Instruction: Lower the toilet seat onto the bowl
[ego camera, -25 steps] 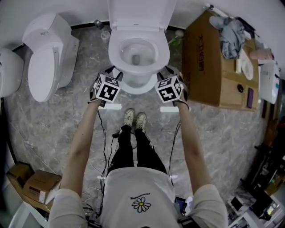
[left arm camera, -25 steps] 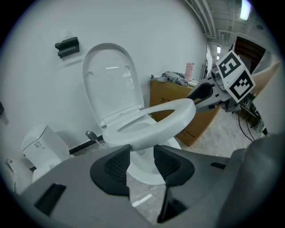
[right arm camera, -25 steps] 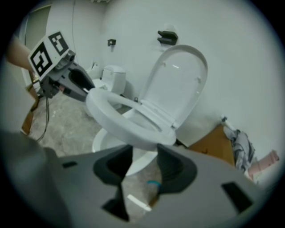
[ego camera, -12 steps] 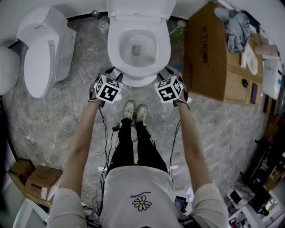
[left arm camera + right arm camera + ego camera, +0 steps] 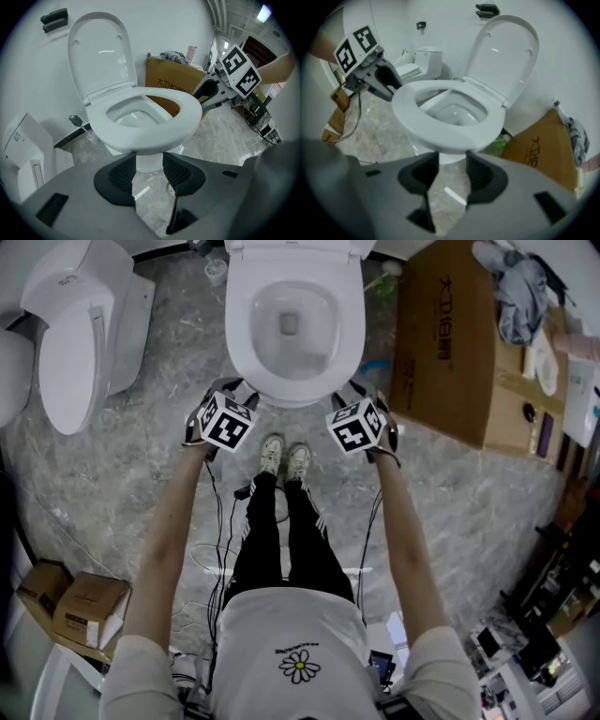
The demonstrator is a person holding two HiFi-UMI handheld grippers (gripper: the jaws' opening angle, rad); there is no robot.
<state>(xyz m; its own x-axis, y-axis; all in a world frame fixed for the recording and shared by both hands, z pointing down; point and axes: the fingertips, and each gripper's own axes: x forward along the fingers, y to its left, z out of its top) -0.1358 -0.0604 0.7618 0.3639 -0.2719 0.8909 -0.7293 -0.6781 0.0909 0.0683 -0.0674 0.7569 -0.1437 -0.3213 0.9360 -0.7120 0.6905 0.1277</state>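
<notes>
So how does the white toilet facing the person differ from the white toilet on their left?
The front white toilet has its lid raised, seat down; the left white toilet is closed. The left gripper and right gripper flank the front toilet; neither nears the left one. Both are white, on the grey marble floor.

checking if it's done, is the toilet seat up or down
Down. The seat lies flat on the bowl in both gripper views; only the lid stands upright behind it.
</notes>
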